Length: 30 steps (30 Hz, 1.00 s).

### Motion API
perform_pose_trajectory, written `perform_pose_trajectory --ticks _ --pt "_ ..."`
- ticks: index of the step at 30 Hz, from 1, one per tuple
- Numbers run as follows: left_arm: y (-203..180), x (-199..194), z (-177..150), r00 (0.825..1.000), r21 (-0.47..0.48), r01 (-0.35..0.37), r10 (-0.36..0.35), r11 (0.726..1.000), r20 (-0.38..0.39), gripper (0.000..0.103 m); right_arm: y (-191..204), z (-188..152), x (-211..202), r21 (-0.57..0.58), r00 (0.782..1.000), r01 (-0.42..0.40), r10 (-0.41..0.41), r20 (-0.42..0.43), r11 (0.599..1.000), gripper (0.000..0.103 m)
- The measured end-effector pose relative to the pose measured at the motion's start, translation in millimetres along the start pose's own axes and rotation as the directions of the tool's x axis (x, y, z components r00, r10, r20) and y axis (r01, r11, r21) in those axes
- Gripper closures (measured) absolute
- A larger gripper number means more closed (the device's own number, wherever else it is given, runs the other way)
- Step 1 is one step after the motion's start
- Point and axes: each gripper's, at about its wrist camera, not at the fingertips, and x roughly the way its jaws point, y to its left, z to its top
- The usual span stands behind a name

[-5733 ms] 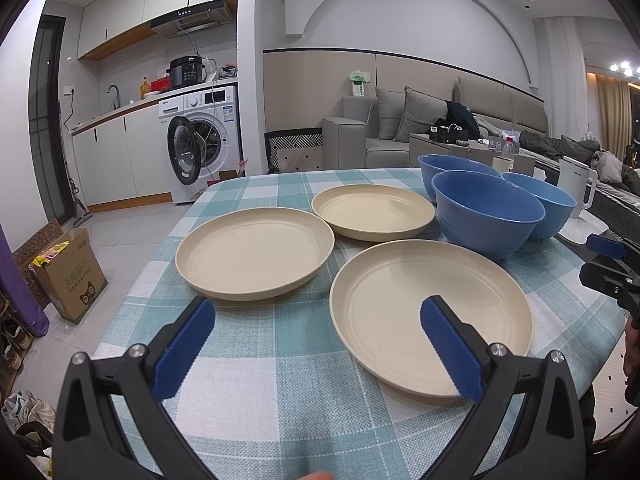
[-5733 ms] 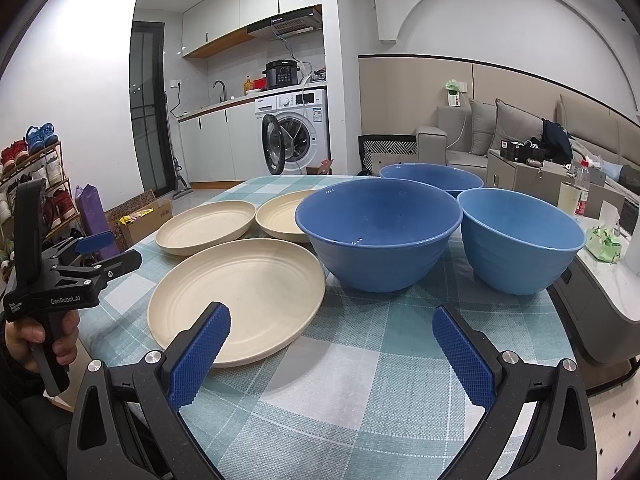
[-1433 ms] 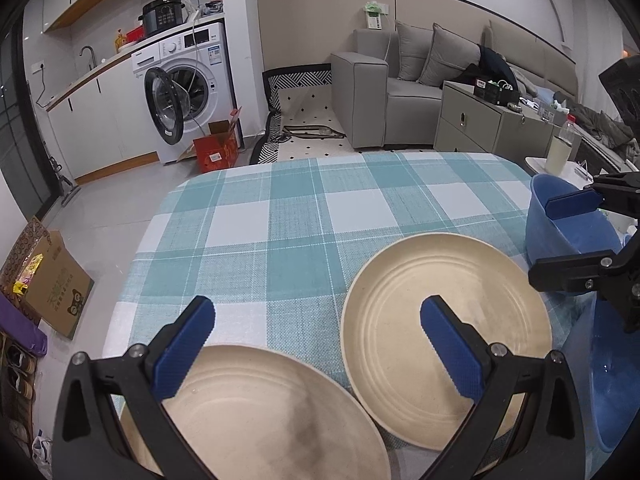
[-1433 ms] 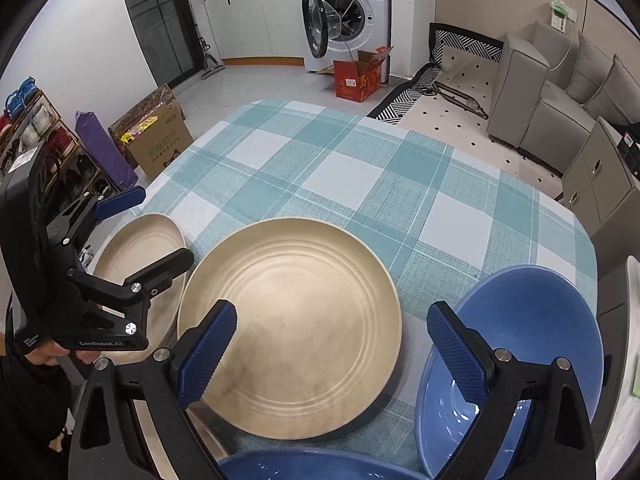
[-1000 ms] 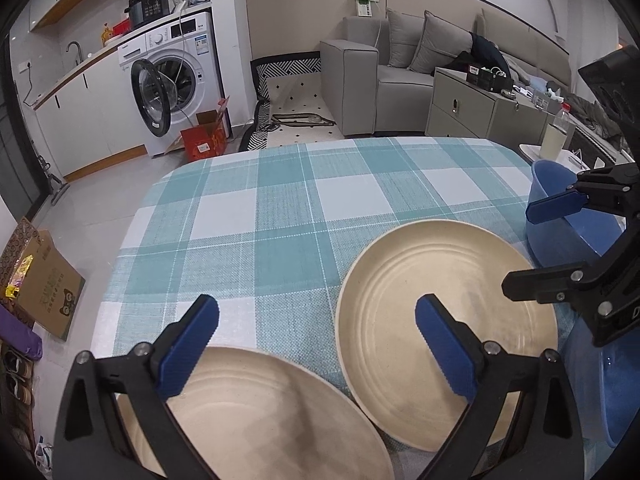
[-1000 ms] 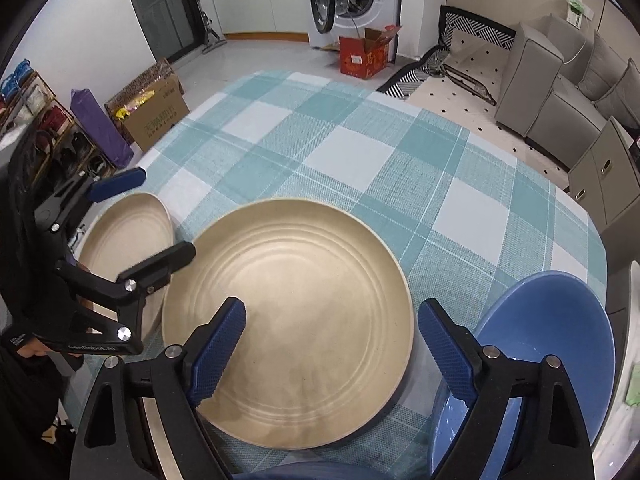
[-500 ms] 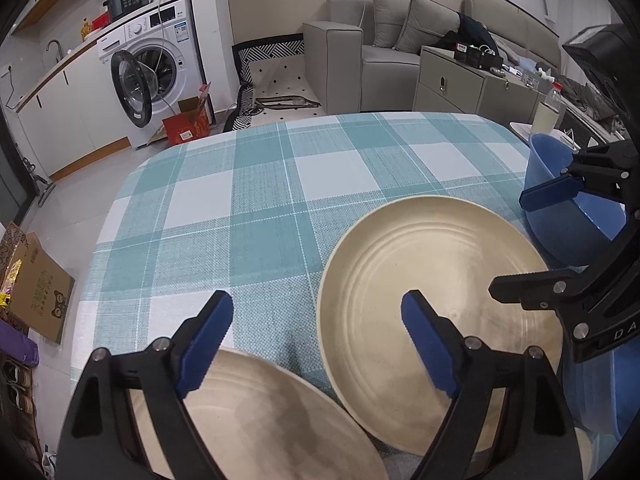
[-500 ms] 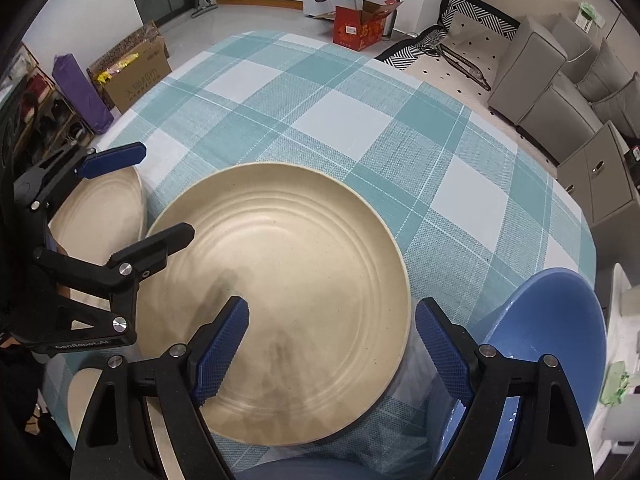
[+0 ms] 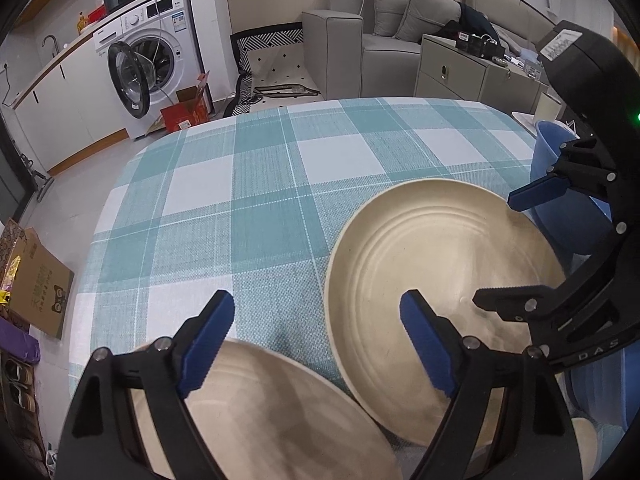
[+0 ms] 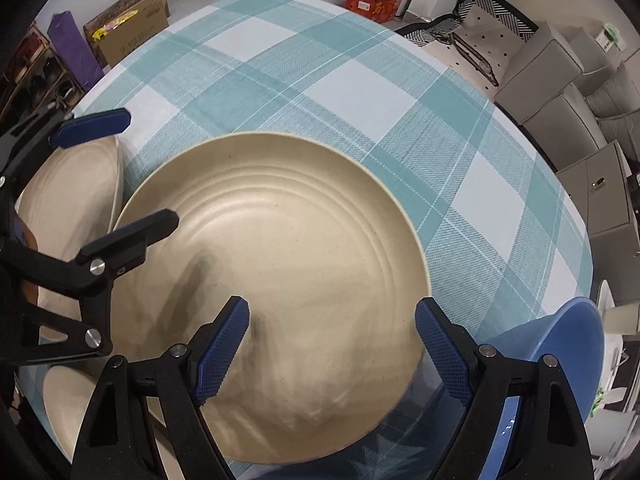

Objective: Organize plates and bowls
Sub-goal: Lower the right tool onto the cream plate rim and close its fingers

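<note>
The left claw (image 9: 316, 336) hangs with its blue pads spread wide apart and nothing between them, over the gap between two beige plates; the right claw (image 10: 332, 344) is likewise spread and empty, low over the middle plate (image 10: 280, 248). Everything sits on a table (image 9: 256, 184) covered in a teal-and-white checked cloth, its far half bare. Beyond it the left view takes in a washer (image 9: 156, 56) with its door swung open, a red box (image 9: 186, 110) on the floor beside it, a grey sofa (image 9: 372, 32) and a low cabinet (image 9: 468, 68). A cardboard box (image 10: 128, 28) and a purple bag (image 10: 72, 44) stand on the floor off the table's left edge. The near plate (image 9: 272, 412) is cut off by the bottom of the left view and partly covered by the claw's arms. In the right view it shows only as a sliver behind the left claw (image 10: 120, 176), with a third plate (image 10: 60, 412) peeking out at the lower left. Blur smears the nearest part of the middle plate there. A blue bowl (image 10: 560, 344) stands just right of that plate, half hidden by the right claw's arm. Another blue rim at the bottom edge is too cut off to read. Only the left view shows the right claw (image 9: 516, 252) from the side, over the middle plate (image 9: 432, 264), with a bowl (image 9: 548, 152) behind it.
</note>
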Motion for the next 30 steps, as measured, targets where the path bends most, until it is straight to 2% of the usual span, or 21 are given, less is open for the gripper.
perform_pose_trajectory --ticks 11,13,20,23,25,30 --pt "-3.4 5.8 -3.1 0.999 0.007 0.006 -0.006 1.0 -0.033 0.019 -0.1 -3.9 -4.2 0.014 1.0 0.026 -0.026 -0.005 1.0 0.016" --pt "-5.4 8.0 -4.2 0.999 0.019 0.006 -0.005 1.0 -0.046 0.029 -3.3 -3.9 -4.4 0.016 0.999 0.04 -0.04 -0.007 0.999 0.016" --pt "-8.9 8.7 -5.0 0.999 0.04 0.013 -0.011 0.999 -0.053 0.041 -3.1 -4.0 -1.7 0.025 0.993 0.108 -0.107 -0.039 0.994 0.017" --pt "-10.0 9.4 -5.5 0.998 0.046 0.006 -0.003 0.999 -0.056 0.05 -4.8 -2.8 1.9 0.038 0.991 0.124 -0.122 -0.05 0.992 0.017" --pt "-9.6 9.9 -5.6 0.998 0.044 0.008 -0.006 0.999 -0.061 0.059 -5.1 -1.7 2.9 0.043 0.993 0.112 -0.11 -0.053 0.993 0.017" --pt "-7.9 11.6 -6.1 0.998 0.032 0.018 -0.016 0.999 -0.065 0.072 0.7 -1.2 7.0 0.025 0.995 0.076 -0.075 -0.059 0.997 0.019"
